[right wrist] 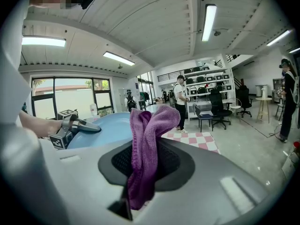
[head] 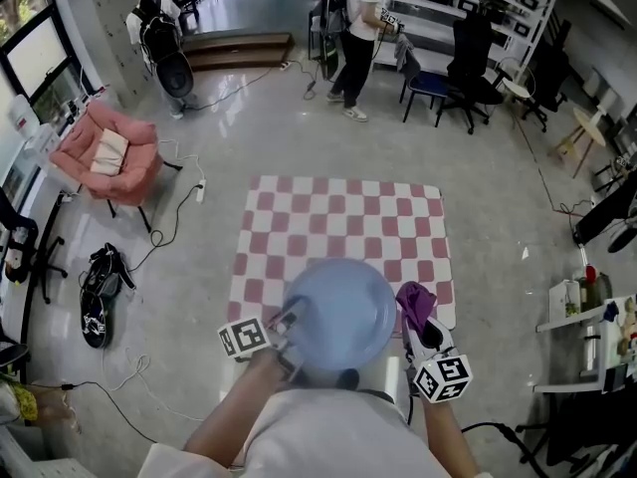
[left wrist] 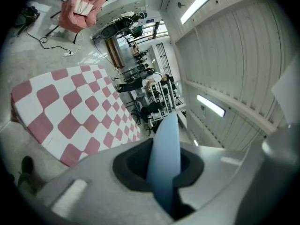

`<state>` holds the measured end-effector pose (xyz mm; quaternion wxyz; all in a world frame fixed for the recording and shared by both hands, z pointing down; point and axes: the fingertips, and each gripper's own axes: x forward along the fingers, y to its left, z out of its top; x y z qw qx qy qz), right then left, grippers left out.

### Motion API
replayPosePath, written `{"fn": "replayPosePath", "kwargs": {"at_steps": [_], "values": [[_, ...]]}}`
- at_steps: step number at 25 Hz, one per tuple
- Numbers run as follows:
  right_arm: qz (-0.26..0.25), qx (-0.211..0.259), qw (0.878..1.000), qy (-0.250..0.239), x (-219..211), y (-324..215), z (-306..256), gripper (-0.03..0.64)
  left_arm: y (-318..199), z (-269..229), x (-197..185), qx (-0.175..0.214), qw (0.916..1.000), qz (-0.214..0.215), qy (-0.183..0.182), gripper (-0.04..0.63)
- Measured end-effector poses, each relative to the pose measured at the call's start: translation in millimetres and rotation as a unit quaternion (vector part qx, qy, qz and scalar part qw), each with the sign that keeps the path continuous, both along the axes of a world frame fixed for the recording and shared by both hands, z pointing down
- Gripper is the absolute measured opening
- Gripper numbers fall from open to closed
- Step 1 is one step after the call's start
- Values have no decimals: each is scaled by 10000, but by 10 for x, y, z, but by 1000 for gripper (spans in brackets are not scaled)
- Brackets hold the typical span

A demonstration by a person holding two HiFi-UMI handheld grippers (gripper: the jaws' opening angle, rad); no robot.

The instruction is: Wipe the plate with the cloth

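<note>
A light blue plate (head: 340,313) is held up above the near edge of the checkered table, gripped at its left rim by my left gripper (head: 286,325). Along that gripper's own view the plate (left wrist: 165,159) stands edge-on between the shut jaws. My right gripper (head: 418,325) is at the plate's right edge, shut on a purple cloth (head: 415,302). In the right gripper view the cloth (right wrist: 146,150) hangs bunched from the jaws, with the plate (right wrist: 105,129) and the left gripper (right wrist: 75,126) just beyond it to the left.
A pink-and-white checkered table (head: 343,232) lies below the plate. A pink armchair (head: 107,155) stands at far left, with cables and shoes (head: 100,287) on the floor nearby. A person (head: 355,38) stands at the back by shelves and black office chairs (head: 468,63). A cart (head: 587,342) is at right.
</note>
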<state>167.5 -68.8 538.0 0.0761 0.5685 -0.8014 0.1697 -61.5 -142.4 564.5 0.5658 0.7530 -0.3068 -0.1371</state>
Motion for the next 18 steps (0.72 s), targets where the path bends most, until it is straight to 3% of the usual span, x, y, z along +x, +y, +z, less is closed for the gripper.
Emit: {"fn": "replayPosePath", "kwargs": {"at_steps": [18], "values": [[-407, -170, 9987, 262, -133, -45, 23, 81, -46, -26, 146, 41, 9998, -60, -189, 38]]}}
